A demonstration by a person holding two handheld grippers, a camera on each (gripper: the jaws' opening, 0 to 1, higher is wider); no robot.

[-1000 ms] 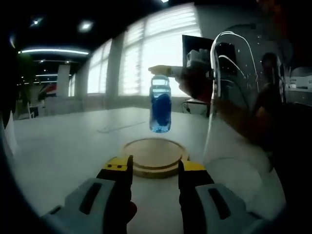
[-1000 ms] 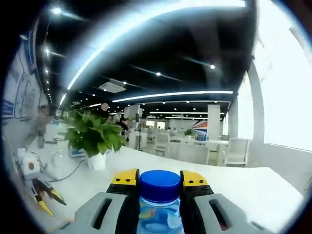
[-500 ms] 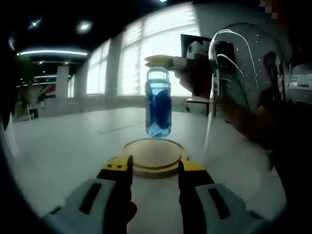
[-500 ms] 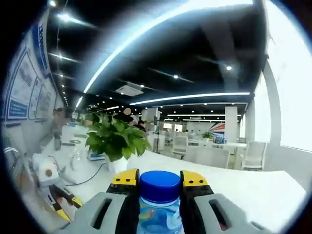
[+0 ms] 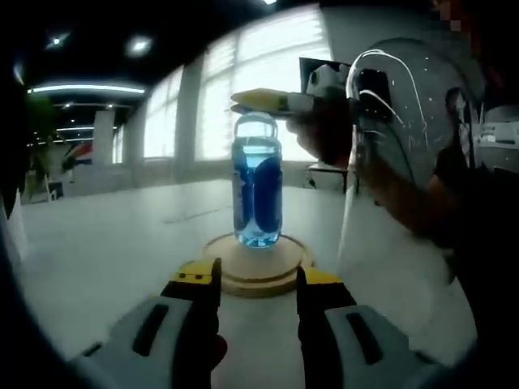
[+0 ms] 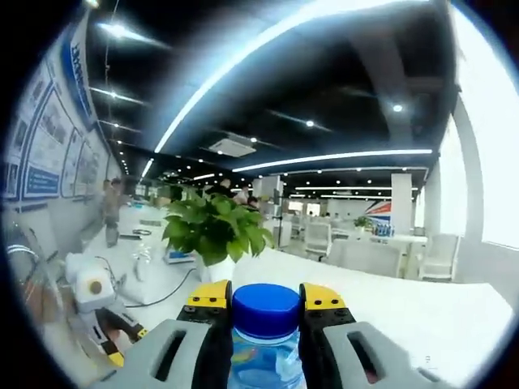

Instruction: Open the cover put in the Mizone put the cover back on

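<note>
Mizone bottle (image 5: 257, 193), full of blue drink, hangs upright just above the round wooden disc (image 5: 258, 261) on the white counter (image 5: 105, 243); no lettering on it can be read. It sits lower and nearer the disc than a second ago. The right tongs (image 6: 265, 301) are clamped on its neck beneath the blue cap (image 6: 266, 309). The left tongs (image 5: 258, 279) stand apart, holding nothing, just short of the disc. A potted plant (image 6: 215, 235) stands beyond.

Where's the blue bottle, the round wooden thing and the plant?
bottle (image 5: 257, 194): left gripper view, middle of its blue body.
wooden disc (image 5: 258, 266): left gripper view, bare top near the front edge.
potted plant (image 6: 215, 231): right gripper view, its green leaves.
</note>
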